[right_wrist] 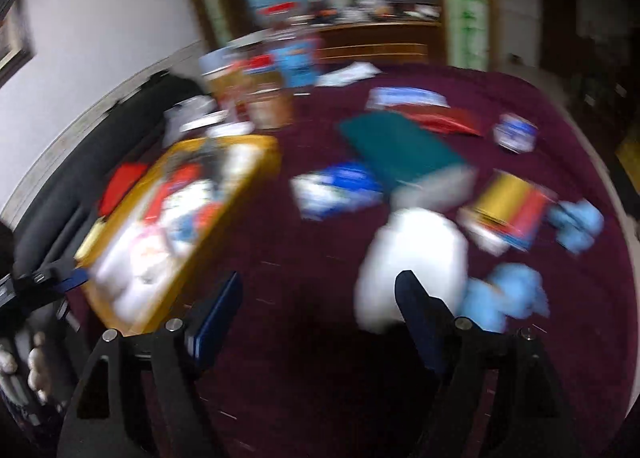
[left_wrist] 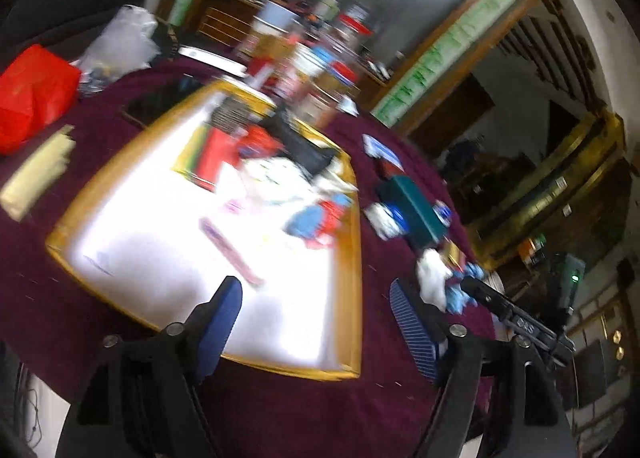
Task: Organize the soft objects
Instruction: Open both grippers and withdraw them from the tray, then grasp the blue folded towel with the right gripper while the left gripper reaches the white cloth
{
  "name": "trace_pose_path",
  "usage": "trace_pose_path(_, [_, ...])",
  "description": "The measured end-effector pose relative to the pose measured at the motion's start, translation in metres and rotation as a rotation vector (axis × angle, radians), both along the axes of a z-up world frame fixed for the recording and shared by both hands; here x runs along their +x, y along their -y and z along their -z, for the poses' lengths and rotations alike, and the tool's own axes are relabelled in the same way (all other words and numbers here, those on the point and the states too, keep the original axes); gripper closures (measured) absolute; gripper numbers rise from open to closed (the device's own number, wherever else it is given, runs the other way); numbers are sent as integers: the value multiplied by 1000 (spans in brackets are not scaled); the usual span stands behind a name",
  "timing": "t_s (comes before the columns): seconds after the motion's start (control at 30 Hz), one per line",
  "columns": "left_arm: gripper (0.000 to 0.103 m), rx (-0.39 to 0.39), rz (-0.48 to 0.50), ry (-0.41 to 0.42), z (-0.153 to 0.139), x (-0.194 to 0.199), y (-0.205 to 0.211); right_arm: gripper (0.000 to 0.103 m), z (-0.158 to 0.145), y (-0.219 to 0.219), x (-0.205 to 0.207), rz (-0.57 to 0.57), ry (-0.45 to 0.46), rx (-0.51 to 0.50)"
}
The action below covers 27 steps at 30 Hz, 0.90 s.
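Blur leaves every label on the maroon tablecloth (right_wrist: 304, 258) unreadable.

Bare maroon tabletop (right_wrist: 304, 258) betw. yellow tray (right_wrist: 256, 161) & white soft lump (right_wrist: 416, 258): free lane. Green box (right_wrist: 396, 145) blocks further back.

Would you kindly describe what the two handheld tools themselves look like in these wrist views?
Both have black angular frames with round silver bolts. The left tool carries dark blue pads; one pad shows fine pale ribbing. The right tool has matching dark blue pads, seen blurred. No sleeves or cables are discernible.
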<state>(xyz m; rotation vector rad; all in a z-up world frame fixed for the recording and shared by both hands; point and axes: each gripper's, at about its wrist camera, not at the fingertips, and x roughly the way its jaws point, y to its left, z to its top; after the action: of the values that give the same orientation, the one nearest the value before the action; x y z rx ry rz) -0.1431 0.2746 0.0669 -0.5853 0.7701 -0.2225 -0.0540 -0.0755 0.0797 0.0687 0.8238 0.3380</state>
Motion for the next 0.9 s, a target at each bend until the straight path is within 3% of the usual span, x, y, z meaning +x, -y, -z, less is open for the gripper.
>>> trace_pose_path(0.2, [23, 13, 121, -22, 1, 0, 63, 25, 19, 96, -10, 192, -30, 79])
trace_pose_path(0.43, [23, 82, 242, -72, 5, 5, 132, 25, 36, 155, 6, 308, -35, 149])
trace_pose_path(0.67, [23, 139, 301, -111, 5, 7, 176, 25, 66, 141, 40, 282, -155, 152])
trace_pose_path(0.9, [23, 198, 276, -100, -5, 23, 190, 28, 67, 117, 44, 249, -118, 63])
